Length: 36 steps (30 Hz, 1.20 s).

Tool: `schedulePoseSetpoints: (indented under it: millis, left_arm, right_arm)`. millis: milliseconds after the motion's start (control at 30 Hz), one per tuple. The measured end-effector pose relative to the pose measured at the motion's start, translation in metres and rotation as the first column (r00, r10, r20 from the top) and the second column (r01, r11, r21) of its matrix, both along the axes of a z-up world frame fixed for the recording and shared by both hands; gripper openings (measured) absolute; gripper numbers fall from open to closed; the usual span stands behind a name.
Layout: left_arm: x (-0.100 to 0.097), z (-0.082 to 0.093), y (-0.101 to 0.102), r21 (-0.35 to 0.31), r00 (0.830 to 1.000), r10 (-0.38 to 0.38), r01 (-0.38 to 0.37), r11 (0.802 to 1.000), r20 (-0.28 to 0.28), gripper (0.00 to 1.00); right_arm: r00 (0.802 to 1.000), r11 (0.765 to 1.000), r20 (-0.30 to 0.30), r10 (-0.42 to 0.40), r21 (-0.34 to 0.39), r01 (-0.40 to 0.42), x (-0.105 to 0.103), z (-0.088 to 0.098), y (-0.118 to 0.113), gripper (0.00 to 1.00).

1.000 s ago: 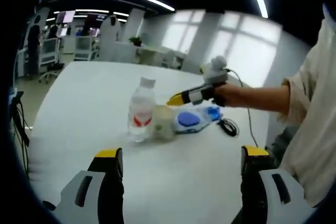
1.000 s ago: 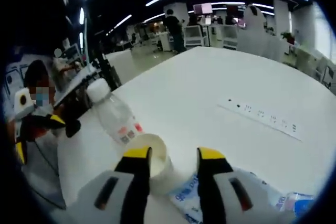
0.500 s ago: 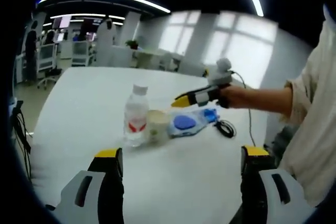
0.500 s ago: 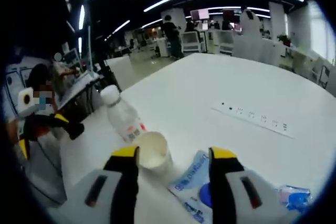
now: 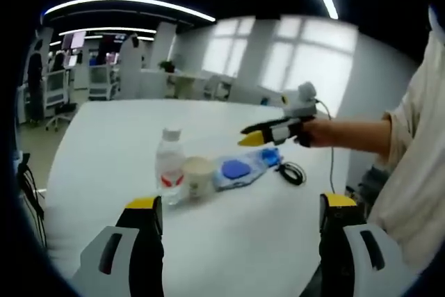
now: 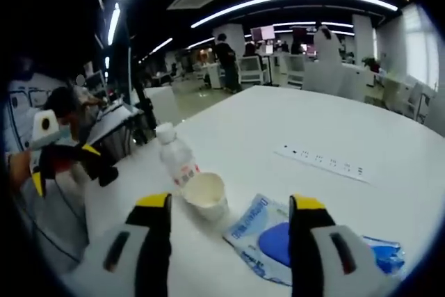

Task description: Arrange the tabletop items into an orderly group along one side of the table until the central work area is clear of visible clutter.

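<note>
A clear water bottle (image 5: 167, 172) with a red label stands beside a white paper cup (image 5: 197, 176) on the white table (image 5: 104, 137). A blue wipes pack (image 5: 240, 170) lies flat to the right of the cup. My left gripper (image 5: 241, 203) is open and well short of them, with nothing between its jaws. A hand holds my right gripper (image 5: 252, 137) above the wipes pack. From the right gripper view, the bottle (image 6: 178, 163), cup (image 6: 206, 195) and wipes pack (image 6: 268, 234) lie just ahead of my open right gripper (image 6: 231, 203). My left gripper (image 6: 66, 165) shows at the far left.
A black coiled cable (image 5: 292, 172) lies past the wipes pack. A white power strip (image 6: 323, 163) is set into the table (image 6: 361, 130) beyond the items. A small blue packet (image 6: 386, 255) lies at the right. Desks, chairs and people stand in the office behind.
The right gripper has drawn back and up from the cup, and its jaws have spread wider. The left view has pulled back a little; bottle, cup and pack stay in place.
</note>
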<state>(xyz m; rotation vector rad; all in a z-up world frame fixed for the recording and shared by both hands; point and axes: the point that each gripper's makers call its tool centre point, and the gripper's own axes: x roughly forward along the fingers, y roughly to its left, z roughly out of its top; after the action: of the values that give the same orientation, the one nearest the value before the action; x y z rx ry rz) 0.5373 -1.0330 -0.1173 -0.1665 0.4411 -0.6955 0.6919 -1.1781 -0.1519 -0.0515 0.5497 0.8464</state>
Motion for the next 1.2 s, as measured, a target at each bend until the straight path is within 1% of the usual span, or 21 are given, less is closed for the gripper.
schedulePoseSetpoints:
  millis: [67,100,267,300,367,433,500,567,700,733,867,967,1000,1067,1100,1133,1200]
  left_arm:
    - [-0.001,0.003,-0.003,-0.002,1.0,-0.006,0.006,1.0,0.004,0.91]
    - [-0.002,0.005,-0.005,0.003,1.0,-0.014,0.014,1.0,0.015,0.91]
    - [-0.007,0.013,-0.014,0.013,0.999,-0.042,0.041,0.999,0.027,0.91]
    - [-0.008,0.015,-0.016,0.015,0.998,-0.046,0.045,0.999,0.033,0.91]
    - [-0.01,0.018,-0.019,0.023,0.998,-0.055,0.054,0.998,0.044,0.91]
    - [-0.012,0.021,-0.023,0.032,0.996,-0.069,0.068,0.997,0.052,0.91]
    - [-0.015,0.025,-0.028,0.034,0.995,-0.084,0.082,0.996,0.062,0.92]
    - [-0.018,0.028,-0.033,0.042,0.993,-0.098,0.095,0.995,0.071,0.92]
    - [-0.024,0.034,-0.043,0.043,0.988,-0.124,0.12,0.992,0.09,0.92]
    - [-0.026,0.036,-0.046,0.04,0.987,-0.128,0.124,0.991,0.094,0.93]
    - [-0.034,0.043,-0.058,0.047,0.98,-0.162,0.157,0.986,0.117,0.94]
    - [-0.04,0.046,-0.065,0.045,0.976,-0.178,0.174,0.984,0.125,0.96]
    - [-0.042,0.045,-0.068,0.044,0.975,-0.183,0.179,0.983,0.125,0.96]
    - [-0.046,0.044,-0.072,0.055,0.973,-0.194,0.188,0.981,0.125,0.96]
    - [-0.048,0.045,-0.073,0.059,0.971,-0.199,0.193,0.979,0.135,0.96]
    - [-0.051,0.047,-0.076,0.055,0.967,-0.207,0.201,0.978,0.147,0.96]
    - [-0.056,0.05,-0.08,0.043,0.966,-0.216,0.212,0.976,0.141,0.97]
  right_arm:
    - [1.0,1.0,0.011,-0.01,0.012,0.01,-0.005,0.006,-0.007,0.7]
    - [1.0,1.0,0.018,-0.014,0.014,0.013,-0.007,0.008,-0.01,0.71]
    - [0.998,0.999,0.05,-0.04,0.029,0.038,-0.024,0.023,-0.035,0.73]
    - [0.998,0.999,0.054,-0.042,0.031,0.04,-0.026,0.025,-0.037,0.73]
    - [0.996,0.998,0.07,-0.057,0.038,0.055,-0.033,0.031,-0.047,0.77]
    - [0.991,0.996,0.11,-0.082,0.055,0.076,-0.039,0.041,-0.059,0.79]
    - [0.991,0.995,0.1,-0.091,0.046,0.087,-0.05,0.043,-0.071,0.79]
    - [0.988,0.993,0.111,-0.109,0.065,0.102,-0.06,0.048,-0.082,0.82]
    - [0.985,0.99,0.115,-0.129,0.076,0.121,-0.079,0.054,-0.102,0.85]
    - [0.984,0.989,0.118,-0.13,0.08,0.121,-0.088,0.056,-0.108,0.86]
    - [0.979,0.986,0.15,-0.139,0.108,0.123,-0.112,0.068,-0.125,0.91]
    - [0.974,0.984,0.169,-0.15,0.119,0.13,-0.125,0.074,-0.136,0.94]
    - [0.975,0.984,0.16,-0.156,0.117,0.138,-0.13,0.073,-0.141,0.94]
    - [0.973,0.983,0.163,-0.163,0.112,0.146,-0.14,0.073,-0.149,0.96]
    - [0.973,0.983,0.163,-0.165,0.11,0.148,-0.144,0.072,-0.153,0.96]
    - [0.972,0.983,0.166,-0.168,0.108,0.151,-0.15,0.073,-0.157,0.96]
    - [0.97,0.982,0.17,-0.174,0.107,0.157,-0.159,0.073,-0.163,0.98]
